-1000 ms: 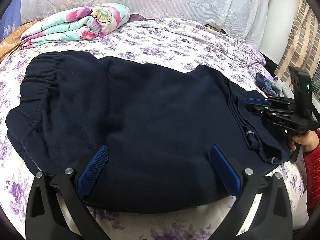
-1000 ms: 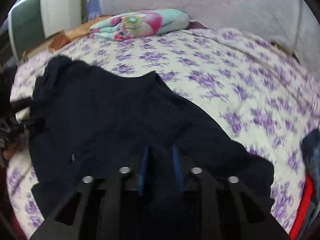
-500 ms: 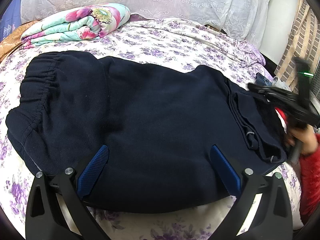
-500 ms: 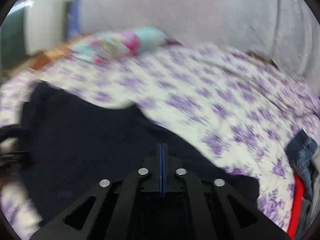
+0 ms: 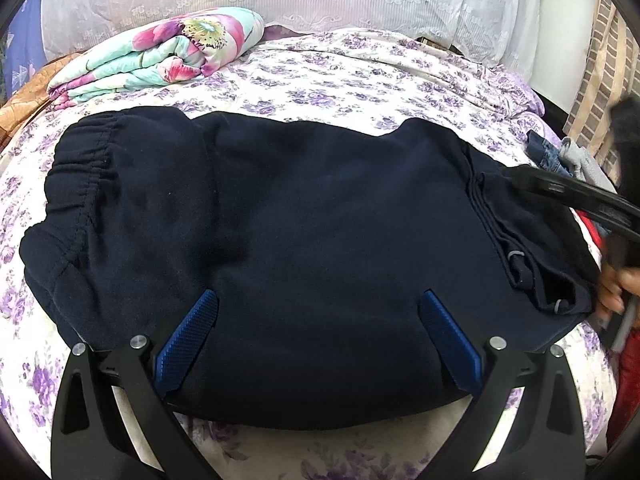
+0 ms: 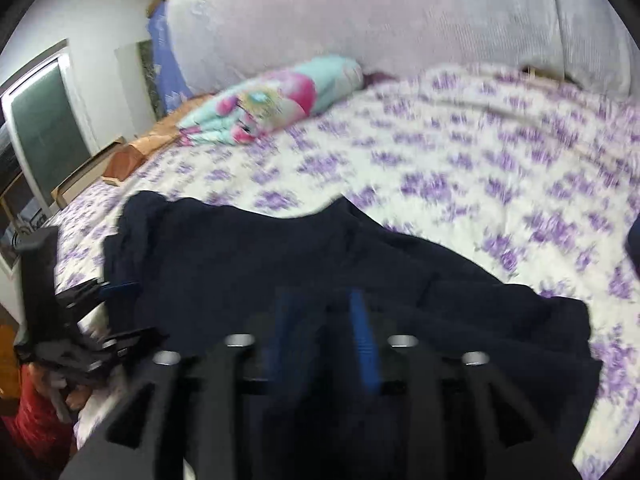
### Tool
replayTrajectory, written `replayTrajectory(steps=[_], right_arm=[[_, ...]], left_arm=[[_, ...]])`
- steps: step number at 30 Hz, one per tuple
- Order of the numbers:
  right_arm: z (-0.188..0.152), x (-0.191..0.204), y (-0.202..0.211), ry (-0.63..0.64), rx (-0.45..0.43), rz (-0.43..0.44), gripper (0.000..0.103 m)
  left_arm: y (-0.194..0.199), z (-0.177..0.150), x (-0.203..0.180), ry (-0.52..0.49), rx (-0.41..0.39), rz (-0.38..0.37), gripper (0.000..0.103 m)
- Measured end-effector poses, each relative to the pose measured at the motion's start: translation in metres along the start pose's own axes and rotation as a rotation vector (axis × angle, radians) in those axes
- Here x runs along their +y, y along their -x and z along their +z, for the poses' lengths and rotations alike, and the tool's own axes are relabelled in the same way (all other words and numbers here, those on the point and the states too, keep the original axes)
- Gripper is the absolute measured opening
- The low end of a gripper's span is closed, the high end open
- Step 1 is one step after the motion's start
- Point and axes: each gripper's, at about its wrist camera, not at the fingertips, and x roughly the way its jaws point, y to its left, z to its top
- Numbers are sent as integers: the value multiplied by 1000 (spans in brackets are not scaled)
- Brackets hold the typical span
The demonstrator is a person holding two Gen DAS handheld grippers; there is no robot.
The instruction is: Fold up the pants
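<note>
Matt navy fleece pants (image 5: 320, 216) on printed cotton bedsheet (image 5: 360, 76).

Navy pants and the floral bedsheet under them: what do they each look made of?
The navy pants look like thick, matte knit, probably fleece or sweatshirt cotton: soft rounded folds, no sheen, a gathered elastic waistband at the left. The floral bedsheet looks like thin woven cotton or a blend: flat printed purple flowers and fine shallow creases. The fibre itself cannot be told from these views.

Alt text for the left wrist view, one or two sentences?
Folded navy pants lie on a purple-flowered bedspread, the left gripper open at their near edge. The right gripper reaches in at right; a folded floral blanket lies behind.
</note>
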Motion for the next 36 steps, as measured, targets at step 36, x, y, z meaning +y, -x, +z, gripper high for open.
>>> replayTrajectory(steps=[36], right_arm=[[-61,-13,17,-111,55,-184,100]], left_arm=[[42,-26,9,15,-69,81,99]])
